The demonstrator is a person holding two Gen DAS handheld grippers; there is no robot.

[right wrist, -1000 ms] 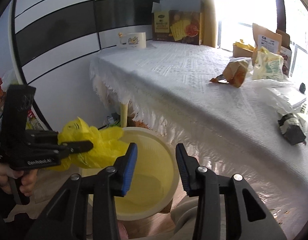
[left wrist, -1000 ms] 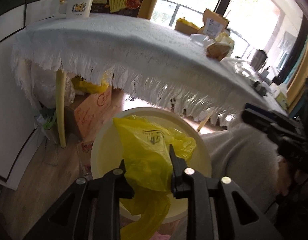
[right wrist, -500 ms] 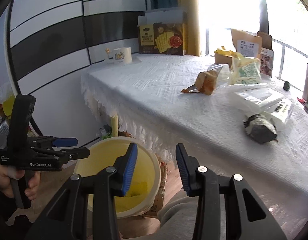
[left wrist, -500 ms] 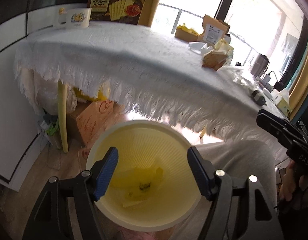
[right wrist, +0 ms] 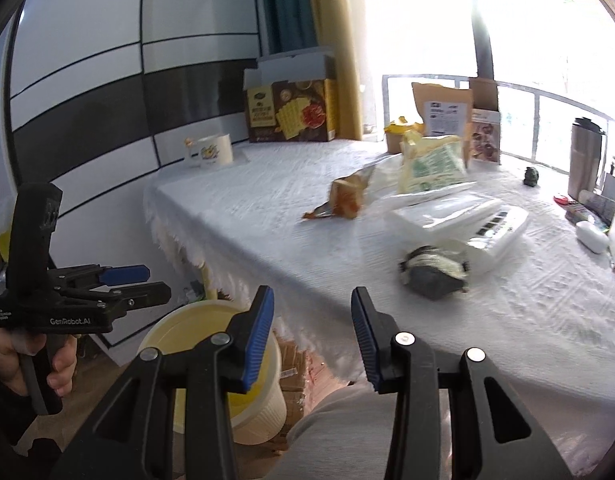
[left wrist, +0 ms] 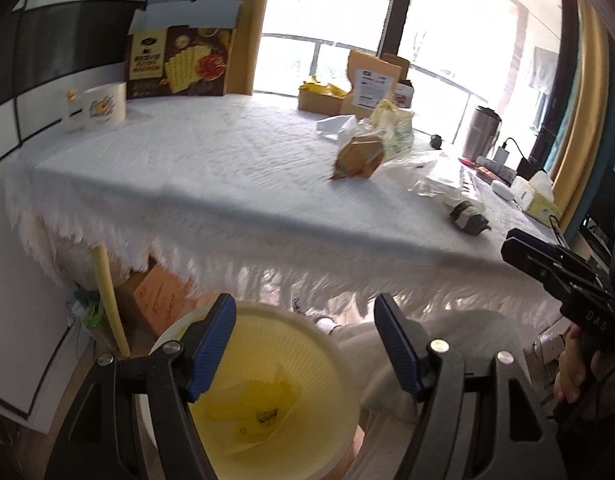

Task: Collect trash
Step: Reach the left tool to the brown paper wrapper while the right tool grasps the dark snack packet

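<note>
Left gripper jaws have just been opening, now released wide and empty, hovering over the pale yellow trash bin on the floor by the table edge. Yellow plastic bag lies crumpled at the bin's bottom. On the white fringed tablecloth: orange snack wrapper, green-printed bag, clear plastic packaging, dark crumpled wrapper nearest the edge. Right gripper partly open, nothing between its pads, pointing at the table edge.
</note>
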